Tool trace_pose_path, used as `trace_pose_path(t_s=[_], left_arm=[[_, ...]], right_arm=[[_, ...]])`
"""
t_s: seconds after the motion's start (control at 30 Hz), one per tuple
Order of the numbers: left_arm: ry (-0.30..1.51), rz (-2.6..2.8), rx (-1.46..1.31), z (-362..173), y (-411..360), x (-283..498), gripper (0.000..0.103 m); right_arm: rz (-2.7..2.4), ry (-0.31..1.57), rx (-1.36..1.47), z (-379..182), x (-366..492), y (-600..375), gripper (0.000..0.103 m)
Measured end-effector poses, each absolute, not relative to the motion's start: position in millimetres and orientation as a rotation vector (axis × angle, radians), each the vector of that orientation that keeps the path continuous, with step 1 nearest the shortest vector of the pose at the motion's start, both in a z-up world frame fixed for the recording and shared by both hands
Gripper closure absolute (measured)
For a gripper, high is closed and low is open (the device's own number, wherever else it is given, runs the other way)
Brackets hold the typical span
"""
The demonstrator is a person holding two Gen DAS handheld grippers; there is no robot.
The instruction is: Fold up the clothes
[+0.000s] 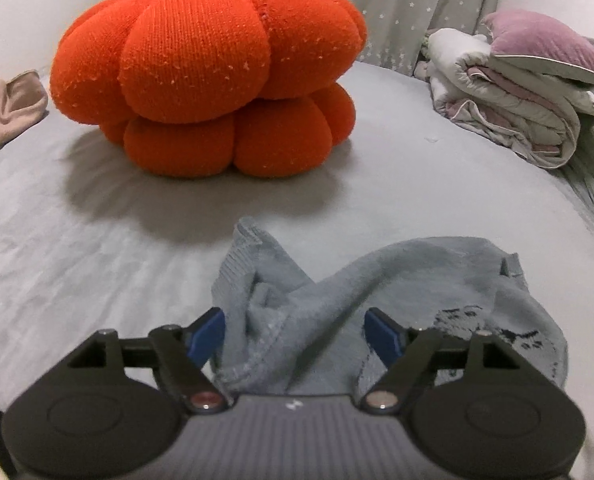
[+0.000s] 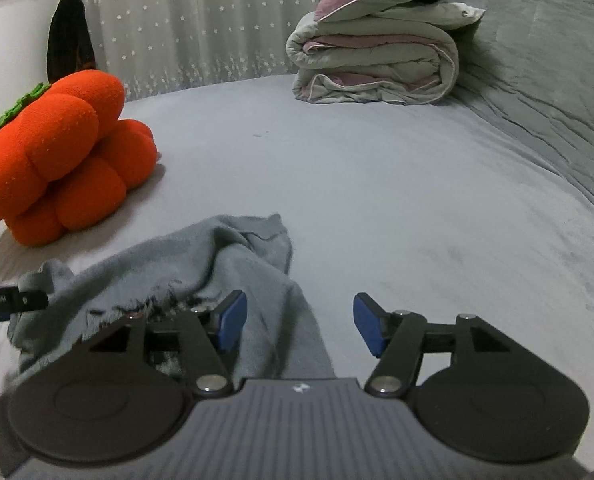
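A light blue knitted garment [image 1: 337, 300] with a dark printed pattern lies crumpled on the grey bed sheet [image 1: 97, 248]. My left gripper [image 1: 297, 334] hovers over its near part, jaws wide apart, blue pads clear of the cloth below. In the right wrist view the same garment [image 2: 201, 264] lies to the left and under the left finger. My right gripper [image 2: 299, 324] is open, its pads touching nothing; the right pad is over bare sheet [image 2: 417, 200]. The tip of the left gripper [image 2: 13, 302] shows at the left edge.
A big orange pumpkin cushion [image 1: 213, 72] sits beyond the garment. A folded duvet with a purple pillow [image 2: 377, 60] lies at the far right by a star-patterned curtain [image 2: 197, 20]. A pink cloth [image 1: 9, 108] is at the far left, a grey-green blanket [image 2: 557, 80] along the right.
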State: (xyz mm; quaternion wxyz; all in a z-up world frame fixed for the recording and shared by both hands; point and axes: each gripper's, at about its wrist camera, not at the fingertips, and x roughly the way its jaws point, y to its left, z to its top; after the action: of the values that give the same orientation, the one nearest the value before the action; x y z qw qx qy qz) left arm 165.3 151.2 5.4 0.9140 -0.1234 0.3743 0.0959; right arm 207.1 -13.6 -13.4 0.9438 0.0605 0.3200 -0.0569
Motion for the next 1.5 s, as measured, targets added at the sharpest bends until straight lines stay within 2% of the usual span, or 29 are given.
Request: trace_pose_path(t_s=[0.43, 0.67, 0.9, 1.2, 1.27, 1.43, 1.5], left_arm=[[0.839, 0.101, -0.221, 11.5, 116.6, 102.0, 0.025], [0.828, -0.03, -0.232, 2.5, 90.5, 62.4, 0.03], [0.826, -0.2, -0.17, -4.6, 48.3, 43.6, 0.036], [0.913, -0.266, -0.07, -31.3, 29.6, 46.7, 0.037], [0.909, -0.265, -0.041, -34.6, 27.7, 46.8, 0.036], [0.889, -0.256, 0.016, -38.9, 22.9, 47.5, 0.036], [0.881, -0.249, 0.028, -39.7, 21.6, 46.6, 0.037]], right_arm=[[-0.132, 0.728, 0.287, -59.8, 172.2, -51.2, 0.04], [-0.135, 0.742, 0.362, -88.5, 163.8, -65.3, 0.04], [-0.116, 0.753, 0.297, -87.9, 172.2, -51.7, 0.04], [-0.115, 0.727, 0.165, -99.4, 183.0, -27.2, 0.04], [-0.097, 0.704, 0.121, -101.9, 181.6, -23.8, 0.045], [-0.052, 0.681, 0.069, -101.1, 178.7, -19.2, 0.09], [-0.058, 0.68, 0.069, -97.9, 177.5, -19.8, 0.096]])
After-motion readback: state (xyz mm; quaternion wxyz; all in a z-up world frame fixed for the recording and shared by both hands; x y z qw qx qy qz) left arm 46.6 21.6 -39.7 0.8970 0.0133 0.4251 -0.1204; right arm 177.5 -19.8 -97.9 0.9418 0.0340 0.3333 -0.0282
